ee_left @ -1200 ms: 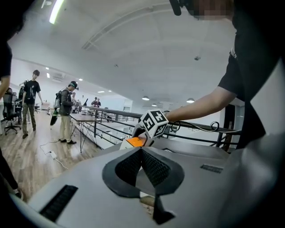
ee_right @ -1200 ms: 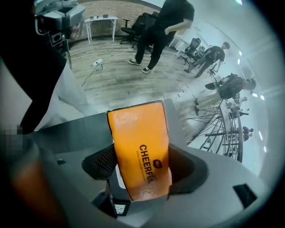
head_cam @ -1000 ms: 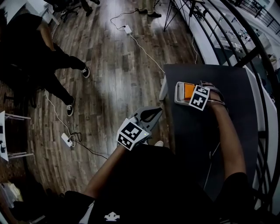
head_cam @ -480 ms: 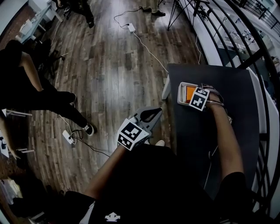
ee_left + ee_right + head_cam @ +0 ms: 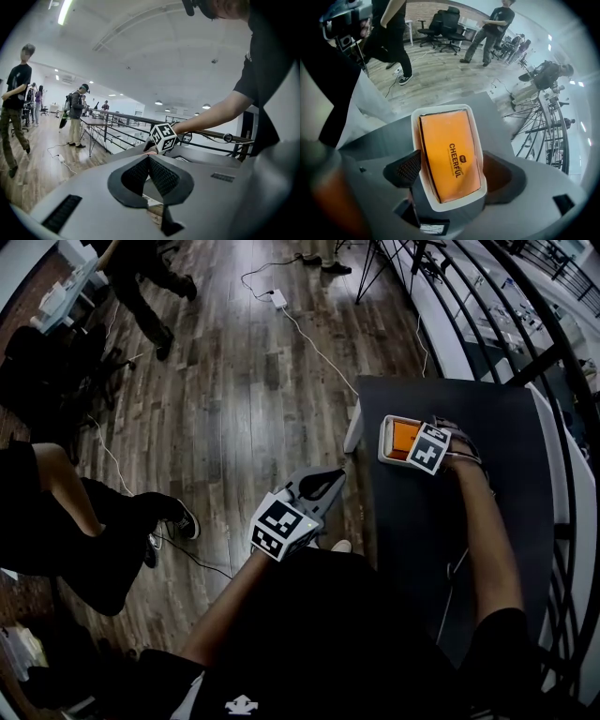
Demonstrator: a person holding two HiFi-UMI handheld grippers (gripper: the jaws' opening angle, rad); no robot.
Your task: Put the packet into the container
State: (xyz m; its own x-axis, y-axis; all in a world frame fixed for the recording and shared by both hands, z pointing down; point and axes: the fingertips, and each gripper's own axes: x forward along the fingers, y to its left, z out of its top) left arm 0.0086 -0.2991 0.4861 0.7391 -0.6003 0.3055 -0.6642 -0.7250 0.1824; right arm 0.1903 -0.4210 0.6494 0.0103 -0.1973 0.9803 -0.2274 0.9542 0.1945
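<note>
Now the orange packet (image 5: 450,154) is seen lying flat inside the white container (image 5: 440,109), with its printed side up. It fills most of the container, so it looks as if the main job is done. The container is set near the edge of the dark table (image 5: 403,521), where it can be reached from above.

The right gripper (image 5: 454,176) is held almost straight down over the container, because a thing is most easily dropped in from the top. Its fingers (image 5: 408,171) are spread apart, one on each side of the container, and they have just been opening wider. The container with the packet in it is found between them. Whether the container's walls are touched by them cannot be told, but no squeeze is seen.

The left gripper (image 5: 149,157) is held off to the side, out over the wooden floor (image 5: 234,409) and not over the table. Its fingers (image 5: 164,176) are closed tight together and nothing is held in them. It is probably held there so that it is not in the way, since only one gripper is needed for a small packet.

Next, the right gripper most likely needs to be lifted straight up, so that the container is not knocked or dragged along.
</note>
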